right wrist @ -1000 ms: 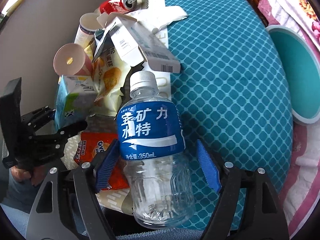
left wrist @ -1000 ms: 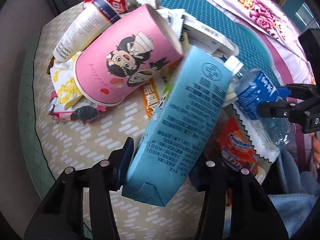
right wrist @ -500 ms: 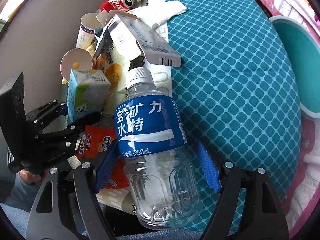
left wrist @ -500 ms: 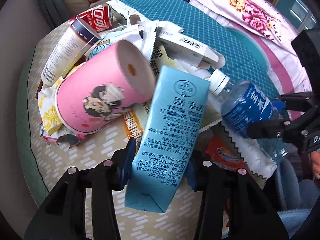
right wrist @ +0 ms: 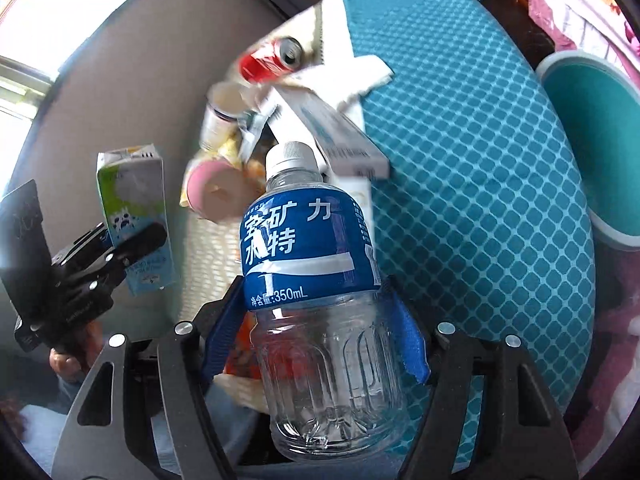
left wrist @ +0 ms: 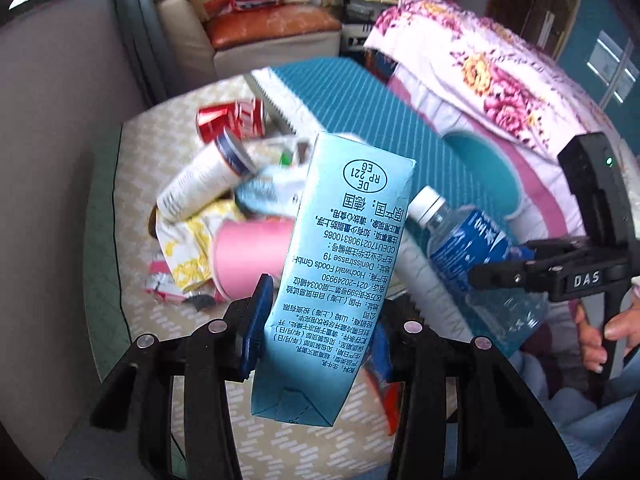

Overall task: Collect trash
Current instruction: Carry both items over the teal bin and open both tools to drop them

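The left tool clamps a blue carton, lifted clear above the desk. The right tool, its jaws having just been closing, squeezes a bottle near the desk's front edge. The smooth bottle could slip. Farther off, a pink cup and can await.

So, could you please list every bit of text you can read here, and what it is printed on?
"DE RP 221 EG", "Hochwald Foods GmbH": blue carton, printed upside down.
"350mL", "宝矿力水特": bottle label.
"DAS": right gripper body.
Red can, white tube, flat box: too blurred.
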A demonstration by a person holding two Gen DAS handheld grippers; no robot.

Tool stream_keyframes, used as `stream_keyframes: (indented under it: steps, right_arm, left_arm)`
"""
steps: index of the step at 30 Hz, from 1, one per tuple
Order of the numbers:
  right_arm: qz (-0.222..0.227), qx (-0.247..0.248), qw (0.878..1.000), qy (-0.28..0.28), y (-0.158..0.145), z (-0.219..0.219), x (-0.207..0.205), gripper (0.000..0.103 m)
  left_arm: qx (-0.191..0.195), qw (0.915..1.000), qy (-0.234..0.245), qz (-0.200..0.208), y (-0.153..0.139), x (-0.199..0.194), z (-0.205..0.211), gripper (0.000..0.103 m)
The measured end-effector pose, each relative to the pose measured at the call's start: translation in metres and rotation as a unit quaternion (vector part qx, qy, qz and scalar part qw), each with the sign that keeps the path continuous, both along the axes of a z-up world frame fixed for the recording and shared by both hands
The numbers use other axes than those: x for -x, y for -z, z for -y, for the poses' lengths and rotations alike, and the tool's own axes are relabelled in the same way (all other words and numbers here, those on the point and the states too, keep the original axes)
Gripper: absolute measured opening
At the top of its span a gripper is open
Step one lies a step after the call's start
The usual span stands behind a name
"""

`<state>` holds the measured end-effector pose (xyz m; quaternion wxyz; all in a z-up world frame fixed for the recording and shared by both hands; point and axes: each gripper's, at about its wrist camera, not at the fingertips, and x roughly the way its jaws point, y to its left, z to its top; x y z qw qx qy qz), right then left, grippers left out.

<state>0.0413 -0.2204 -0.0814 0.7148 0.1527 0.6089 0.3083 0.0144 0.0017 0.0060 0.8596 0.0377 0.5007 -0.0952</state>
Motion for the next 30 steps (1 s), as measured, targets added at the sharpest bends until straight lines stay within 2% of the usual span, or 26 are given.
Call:
stream_keyframes:
  steps: [5,10,13,20,26,30]
  right_arm:
    - [0.029,-0.004,0.999,0.015,-0.023,0.016,-0.003,0.065]
    - [0.059,0.009,0.992,0.109,-0.042,0.076,-0.023,0.065]
    - [0.073,0.029,0.981,0.179,-0.046,0.126,-0.033,0.065]
    - [0.070,0.052,0.949,0.304,-0.031,0.223,-0.051,0.065]
    - [0.061,0.067,0.937,0.337,-0.013,0.256,-0.057,0.065]
    - [0.050,0.076,0.933,0.348,-0.004,0.272,-0.062,0.065]
  left_arm:
    - [0.005,0.9995,0.025,0.017,-0.010,-0.010,0.022,0.044]
    - [0.008,0.9978,0.065,0.011,0.000,-0.033,0.067,0.044]
    - [0.002,0.9953,0.097,0.004,0.009,-0.053,0.104,0.044]
    - [0.007,0.9868,0.161,-0.018,0.031,-0.110,0.197,0.044]
    - [0.001,0.9783,0.200,-0.054,0.077,-0.151,0.271,0.044]
    - [-0.005,0.9746,0.210,-0.078,0.106,-0.166,0.298,0.044]
